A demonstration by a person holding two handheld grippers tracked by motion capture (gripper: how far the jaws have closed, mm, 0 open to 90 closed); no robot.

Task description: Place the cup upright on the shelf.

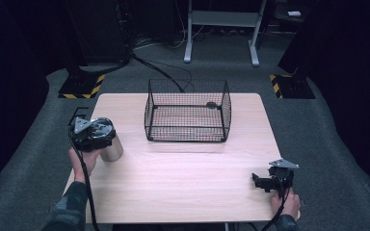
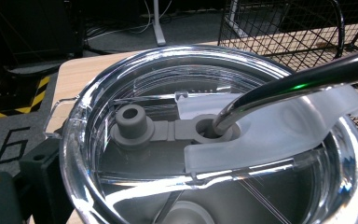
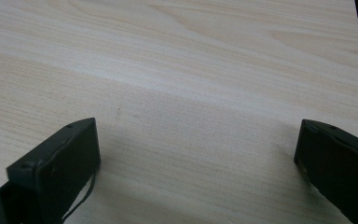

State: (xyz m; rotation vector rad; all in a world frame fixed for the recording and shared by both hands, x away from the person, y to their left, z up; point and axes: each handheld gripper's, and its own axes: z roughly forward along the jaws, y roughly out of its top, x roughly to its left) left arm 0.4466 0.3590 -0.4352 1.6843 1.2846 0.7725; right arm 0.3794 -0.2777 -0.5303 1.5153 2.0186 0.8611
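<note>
The landmark for every place here is the black wire-mesh basket (image 1: 188, 111), which stands open-topped at the middle rear of the pale wooden table (image 1: 183, 192), presumably so that things can be lowered into it from above.

Well to the left of the basket and a little nearer the person, the left gripper (image 1: 92, 134) sits over the top of a stainless-steel tumbler (image 1: 112, 150); the tumbler stands on the table near its left edge, with the person's left hand (image 1: 84, 161) just behind it. In the left gripper view the camera looks straight down on the tumbler's clear plastic lid (image 2: 135, 196), whose grey rubber stopper (image 2: 131, 126) is out of its hole, while a bent metal straw (image 2: 298, 79) passes through that hole and leans toward the basket; a dark jaw edge lies against the lid's rim at lower left, which suggests a grasp at the rim for lifting, yet I cannot tell whether the jaws are closed on it.

Well to the right of the basket and near the table's front corner, the right gripper (image 1: 270, 182) rests low over bare wood, its jaws spread wide and holding nothing; I judge it parked there to keep out of the left arm's path.
</note>
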